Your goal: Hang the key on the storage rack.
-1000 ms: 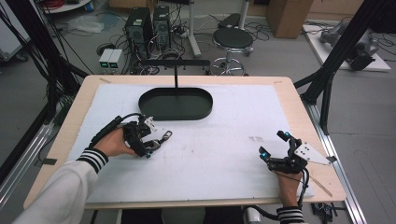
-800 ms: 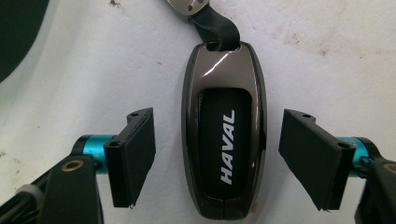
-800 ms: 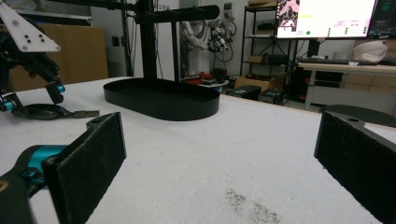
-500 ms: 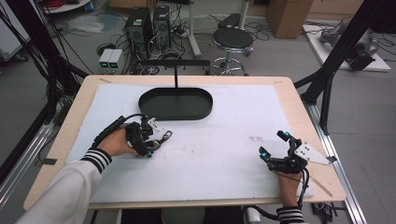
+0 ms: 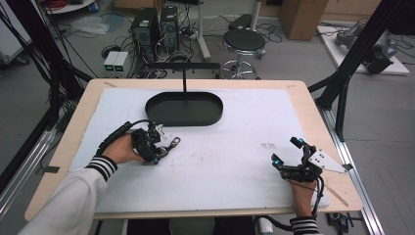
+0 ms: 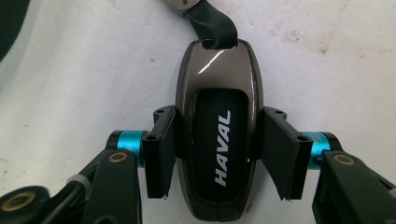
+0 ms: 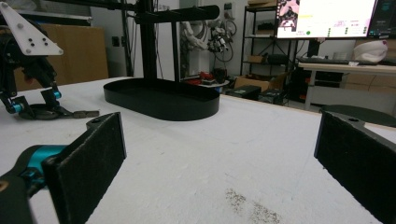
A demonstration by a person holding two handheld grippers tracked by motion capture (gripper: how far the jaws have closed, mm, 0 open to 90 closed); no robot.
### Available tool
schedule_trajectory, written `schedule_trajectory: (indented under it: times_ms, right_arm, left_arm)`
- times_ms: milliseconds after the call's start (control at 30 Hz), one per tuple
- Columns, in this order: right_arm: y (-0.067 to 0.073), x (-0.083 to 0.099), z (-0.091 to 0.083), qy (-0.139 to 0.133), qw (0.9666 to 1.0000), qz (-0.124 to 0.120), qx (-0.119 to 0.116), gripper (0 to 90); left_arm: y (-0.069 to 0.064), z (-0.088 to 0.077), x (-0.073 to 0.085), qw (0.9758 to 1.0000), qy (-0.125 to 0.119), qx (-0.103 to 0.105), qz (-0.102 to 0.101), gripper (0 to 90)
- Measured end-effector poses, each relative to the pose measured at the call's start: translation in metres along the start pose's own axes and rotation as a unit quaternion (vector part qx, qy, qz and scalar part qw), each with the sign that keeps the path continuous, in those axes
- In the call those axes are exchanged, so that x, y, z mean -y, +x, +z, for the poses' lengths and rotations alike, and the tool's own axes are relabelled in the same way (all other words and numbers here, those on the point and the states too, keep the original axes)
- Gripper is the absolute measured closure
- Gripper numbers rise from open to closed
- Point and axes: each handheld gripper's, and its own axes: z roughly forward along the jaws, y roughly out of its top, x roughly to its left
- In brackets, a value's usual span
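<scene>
We squeeze the small, hard, shiny car key [image 6: 218, 140] by its slippery sides with our left gripper [image 6: 217, 156] on the white table [image 5: 235, 161], while our right gripper [image 7: 219, 163] waits wide open and empty.

Your left gripper [image 6: 219, 154] hides the key fob's [image 6: 218, 135] flanks, and its strap [image 6: 205, 18] runs off the top edge above the fob. In the high view the fob [image 5: 166, 146] is too small to read.
</scene>
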Motion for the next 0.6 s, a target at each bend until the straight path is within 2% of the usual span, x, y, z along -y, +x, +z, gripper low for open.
schedule_trajectory:
  times_ms: [200, 333, 367, 400, 433, 467, 500, 567, 600]
  right_arm:
    - [0.000, 0.000, 0.000, 0.000, 1.0000, 0.001, -0.001, 1.1]
    - [0.000, 0.000, 0.000, 0.000, 1.0000, 0.002, -0.001, 1.0]
    - [0.000, 0.000, 0.000, 0.000, 1.0000, 0.001, 0.000, 1.1]
    - [0.000, 0.000, 0.000, 0.000, 1.0000, 0.000, 0.000, 1.1]
    - [0.000, 0.000, 0.000, 0.000, 1.0000, 0.000, 0.000, 1.1]
    - [0.000, 0.000, 0.000, 0.000, 1.0000, 0.000, 0.000, 1.1]
    - [0.000, 0.000, 0.000, 0.000, 1.0000, 0.001, 0.000, 1.0]
    - [0.000, 0.000, 0.000, 0.001, 1.0000, 0.002, 0.001, 1.0]
    - [0.000, 0.000, 0.000, 0.000, 1.0000, 0.000, 0.000, 1.0]
  left_arm:
    - [0.002, -0.008, 0.002, 0.9995, -0.029, -0.005, -0.015, 48.7]
    - [0.004, -0.018, 0.006, 0.9973, -0.063, -0.017, -0.032, 48.7]
    - [0.004, -0.018, 0.006, 0.9973, -0.063, -0.017, -0.032, 48.7]
    - [0.007, -0.024, 0.009, 0.9956, -0.081, -0.021, -0.042, 48.7]
    - [0.007, -0.024, 0.009, 0.9956, -0.081, -0.021, -0.042, 48.7]
    - [0.009, -0.031, 0.011, 0.9937, -0.095, -0.026, -0.054, 48.7]
    - [0.010, -0.034, 0.012, 0.9928, -0.103, -0.029, -0.055, 48.7]
    - [0.012, -0.040, 0.014, 0.9896, -0.124, -0.031, -0.066, 48.7]
    - [0.013, -0.042, 0.014, 0.9889, -0.128, -0.034, -0.068, 48.7]
